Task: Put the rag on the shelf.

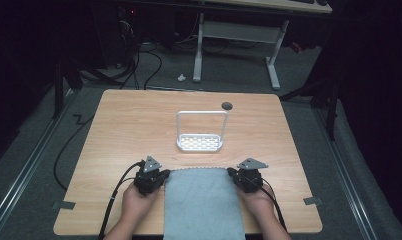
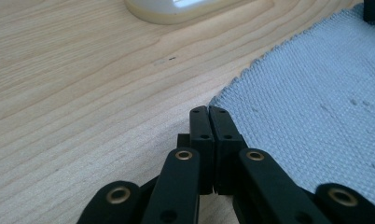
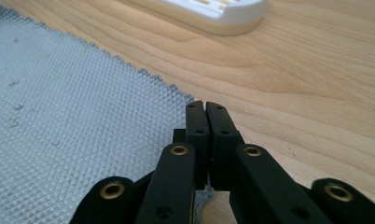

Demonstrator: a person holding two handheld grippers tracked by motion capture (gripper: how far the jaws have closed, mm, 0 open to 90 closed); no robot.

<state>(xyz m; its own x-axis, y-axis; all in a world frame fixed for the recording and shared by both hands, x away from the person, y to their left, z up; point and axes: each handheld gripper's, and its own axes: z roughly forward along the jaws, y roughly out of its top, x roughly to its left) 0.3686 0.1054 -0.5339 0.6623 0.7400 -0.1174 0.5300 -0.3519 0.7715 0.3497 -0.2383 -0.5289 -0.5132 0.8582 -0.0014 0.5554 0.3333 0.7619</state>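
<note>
Lying flat at the near edge of the counter [image 1: 119,130], grey cloth [image 1: 204,202] sits between both tools. Left hand-held gripper [image 2: 209,112] is clamped on its far left corner, right hand-held gripper [image 3: 204,106] on its far right corner. Both hands rest low, jaws pointing forward toward the white rack [image 1: 201,143].
</note>
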